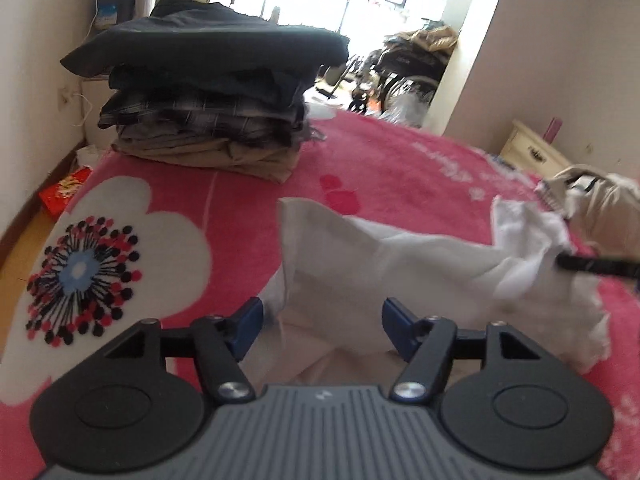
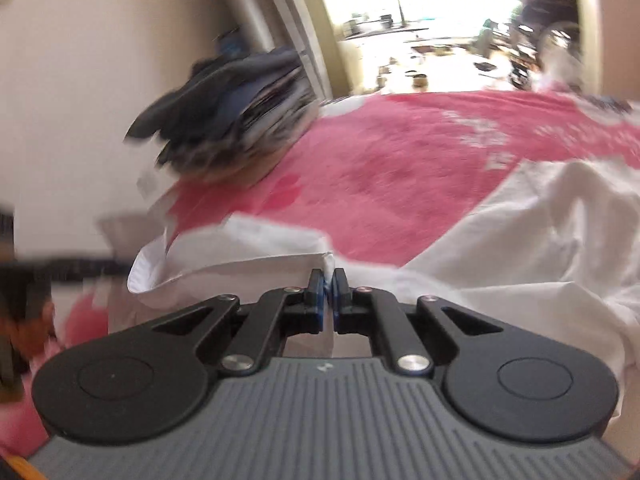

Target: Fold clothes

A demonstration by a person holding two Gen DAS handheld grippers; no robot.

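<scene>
While left tongs [image 1: 322, 322] gape, right tongs [image 2: 328, 280] pinch white garment [image 2: 520, 240].

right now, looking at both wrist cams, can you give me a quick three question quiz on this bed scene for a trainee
1. True or false: the left claw is clamped on the white garment.
2. Which claw pinches a white fabric edge? A left, B right, C neither.
3. Fill in: the stack of folded clothes sits on a ____ blanket.

Key:
1. False; its jaws stand apart with the cloth lying between them.
2. B
3. pink
</scene>
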